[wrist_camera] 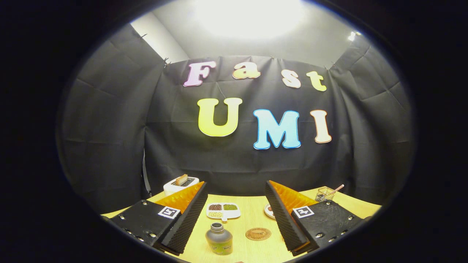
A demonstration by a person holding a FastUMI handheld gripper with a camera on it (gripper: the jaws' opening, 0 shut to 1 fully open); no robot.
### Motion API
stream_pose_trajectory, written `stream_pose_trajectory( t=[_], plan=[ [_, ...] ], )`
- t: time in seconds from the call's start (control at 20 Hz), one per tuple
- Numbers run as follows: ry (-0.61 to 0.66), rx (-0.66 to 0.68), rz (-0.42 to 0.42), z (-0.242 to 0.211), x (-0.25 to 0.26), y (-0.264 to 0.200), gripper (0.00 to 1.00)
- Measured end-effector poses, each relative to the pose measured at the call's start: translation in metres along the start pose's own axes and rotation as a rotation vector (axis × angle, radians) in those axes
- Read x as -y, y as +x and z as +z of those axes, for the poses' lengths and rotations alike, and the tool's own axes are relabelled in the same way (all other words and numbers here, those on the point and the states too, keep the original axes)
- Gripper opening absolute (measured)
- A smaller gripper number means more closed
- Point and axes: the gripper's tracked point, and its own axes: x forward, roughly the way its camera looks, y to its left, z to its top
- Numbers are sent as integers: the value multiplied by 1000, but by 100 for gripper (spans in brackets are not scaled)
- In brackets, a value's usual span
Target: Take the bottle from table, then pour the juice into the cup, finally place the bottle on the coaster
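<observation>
A small grey bottle [219,239] with a greenish label stands upright on the yellow wooden table [252,213], low between my fingers and nearer the left one. To its right lies a round brown coaster [258,233], flat on the table. My gripper [236,219] hovers above the table with its fingers spread wide and nothing between them. The right finger [283,219] hides most of a small round dish [269,211] behind it; I cannot tell whether that is the cup.
A white divided plate [223,210] with beans and grains sits beyond the bottle. At the back left stands a white toaster [180,184] with a slice of bread in it. A wire basket [325,193] with a stick stands at the back right. Black cloth walls close in the table.
</observation>
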Motion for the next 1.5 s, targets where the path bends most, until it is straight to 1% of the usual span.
stream_pose_trajectory(
  t=[0.2,0.5,0.7,0.95,1.15,1.3,1.5],
  plan=[
    [19,-30,-8,-44,-10,6,97],
    [30,-82,17,-106,-28,20,97],
    [34,-81,13,-128,-32,28,97],
    [20,-111,-4,-157,-34,36,97],
    [-27,-129,6,-173,-38,42,97],
    [-16,-130,24,-182,-43,48,96],
    [-11,-134,18,-191,-39,53,95]
  ],
)
